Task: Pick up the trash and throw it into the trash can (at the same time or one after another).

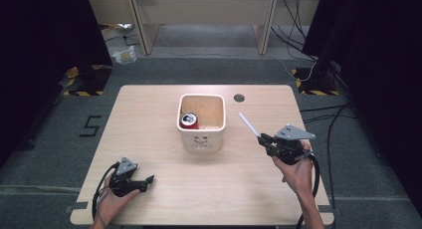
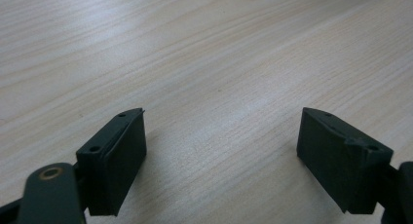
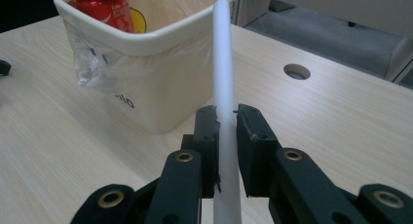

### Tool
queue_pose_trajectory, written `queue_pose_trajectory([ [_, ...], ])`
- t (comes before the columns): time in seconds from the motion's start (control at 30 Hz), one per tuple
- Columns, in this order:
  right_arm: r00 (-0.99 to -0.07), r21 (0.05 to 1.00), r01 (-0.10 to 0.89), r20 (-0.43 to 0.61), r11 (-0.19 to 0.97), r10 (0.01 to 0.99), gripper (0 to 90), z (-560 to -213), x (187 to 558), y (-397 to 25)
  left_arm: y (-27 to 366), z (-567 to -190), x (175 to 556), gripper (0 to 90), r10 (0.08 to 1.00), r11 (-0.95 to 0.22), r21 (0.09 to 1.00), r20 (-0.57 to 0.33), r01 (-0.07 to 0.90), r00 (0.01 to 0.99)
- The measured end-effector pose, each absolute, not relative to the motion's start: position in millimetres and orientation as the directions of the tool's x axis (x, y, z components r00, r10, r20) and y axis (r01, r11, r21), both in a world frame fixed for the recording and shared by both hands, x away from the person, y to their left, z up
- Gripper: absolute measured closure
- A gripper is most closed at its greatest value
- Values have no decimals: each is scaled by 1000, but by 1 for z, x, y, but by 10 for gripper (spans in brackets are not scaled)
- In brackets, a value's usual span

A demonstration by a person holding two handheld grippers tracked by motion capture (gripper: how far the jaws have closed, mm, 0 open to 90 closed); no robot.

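Right tongs point(image 3: 225, 118) pinch a white straw point(image 3: 223, 58) near its lower end, tip aimed at the lined bin point(image 1: 201, 137) w/ red can point(image 1: 189, 120). Straw looks light, crushable: grip gently. Left tongs point(image 2: 221, 160) spread, resting on table point(image 1: 149, 114).

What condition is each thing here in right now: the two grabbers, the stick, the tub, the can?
Left gripper: open, holding nothing, low over the table.
Right gripper: shut on the straw.
Straw: white, held off the table, pointing toward the bin.
Bin: upright, lined with a clear bag.
Can: red, standing upright in the bin's left corner.
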State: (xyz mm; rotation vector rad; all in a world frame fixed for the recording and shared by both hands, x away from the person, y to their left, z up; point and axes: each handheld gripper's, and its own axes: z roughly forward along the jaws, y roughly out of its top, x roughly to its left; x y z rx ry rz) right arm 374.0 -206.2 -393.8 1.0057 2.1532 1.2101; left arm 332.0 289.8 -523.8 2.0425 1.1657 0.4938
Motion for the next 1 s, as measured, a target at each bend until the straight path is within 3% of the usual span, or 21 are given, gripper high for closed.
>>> queue_pose_trajectory([
  [0.4,-675,874,318,-64,368,735,792,-361,385,-184,290,-524,332,174,855,-330,745,-23,579,517],
  [1.0,-722,858,292,-92,422,686,792,-340,410,-143,290,-524,332,174,855,-331,745,-23,579,518],
])
